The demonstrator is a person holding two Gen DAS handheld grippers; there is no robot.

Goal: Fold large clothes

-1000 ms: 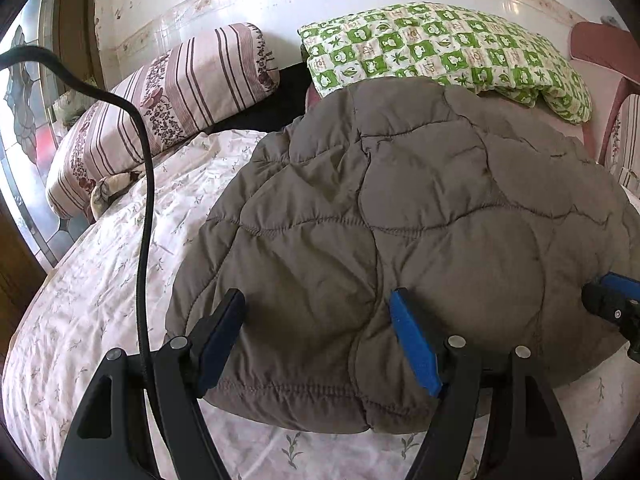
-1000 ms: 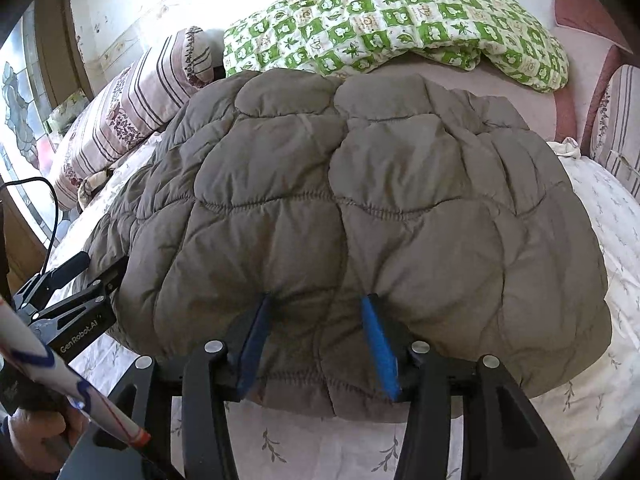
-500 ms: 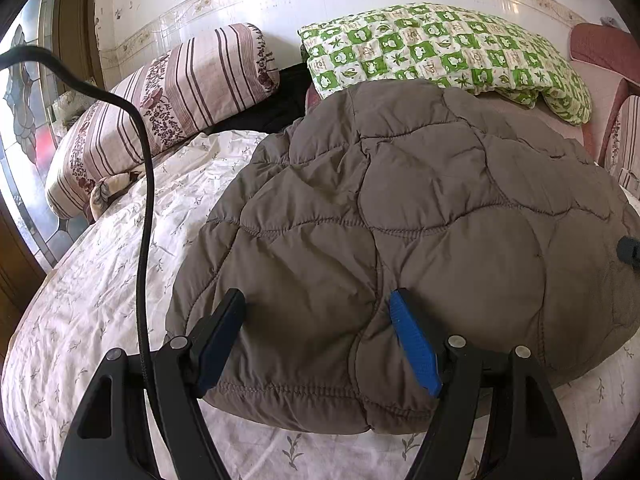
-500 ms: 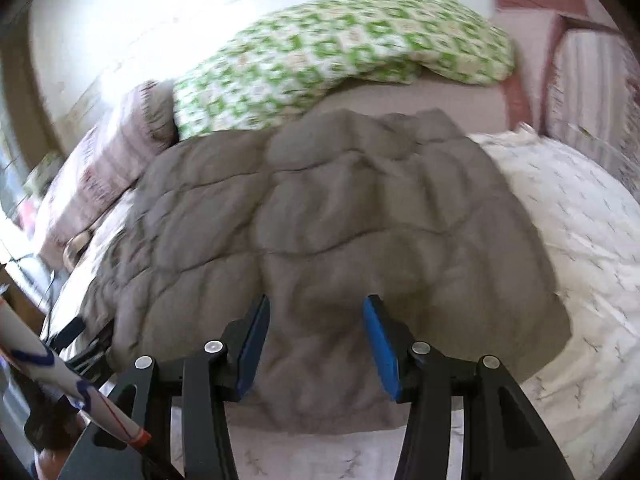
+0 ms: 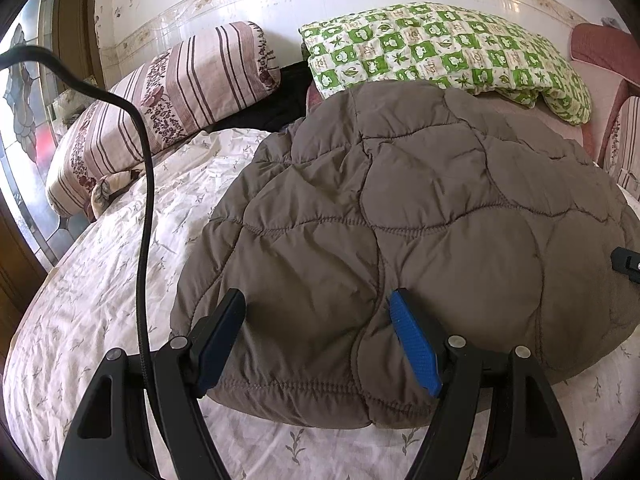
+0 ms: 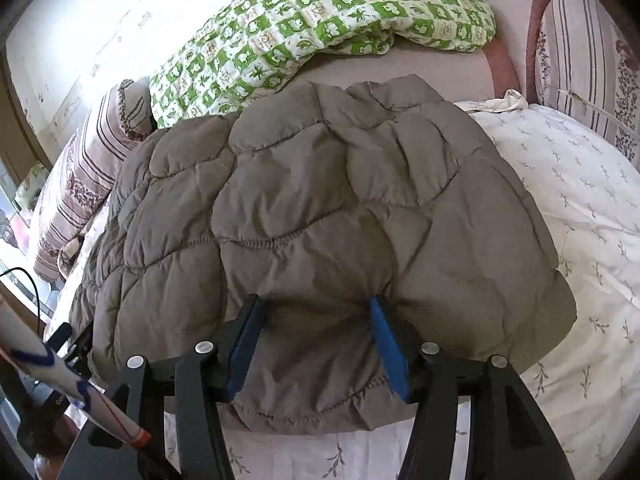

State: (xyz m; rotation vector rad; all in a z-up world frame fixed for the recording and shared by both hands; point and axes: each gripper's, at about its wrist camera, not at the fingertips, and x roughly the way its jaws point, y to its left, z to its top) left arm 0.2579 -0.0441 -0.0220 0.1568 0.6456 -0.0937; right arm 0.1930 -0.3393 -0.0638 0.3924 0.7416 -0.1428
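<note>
A grey-brown quilted jacket (image 5: 400, 216) lies spread on the bed; it also shows in the right wrist view (image 6: 312, 216). My left gripper (image 5: 318, 300) is open, its jaws wide apart over the jacket's near hem at the left. My right gripper (image 6: 314, 308) is open, its jaws either side of a bunched part of the near hem at the right. Nothing is gripped by either. The tip of the right gripper (image 5: 626, 262) shows at the right edge of the left wrist view.
The bed has a white floral sheet (image 5: 100, 280). A striped pillow (image 5: 168, 100) and a green checked quilt (image 5: 440, 48) lie at the back. Another striped pillow (image 6: 588, 60) stands at the right. A black cable (image 5: 144, 200) hangs at the left.
My right gripper pulled back and swung right, then came in again lower onto the hem near the jacket's right corner. My left gripper has stayed in place, open.
</note>
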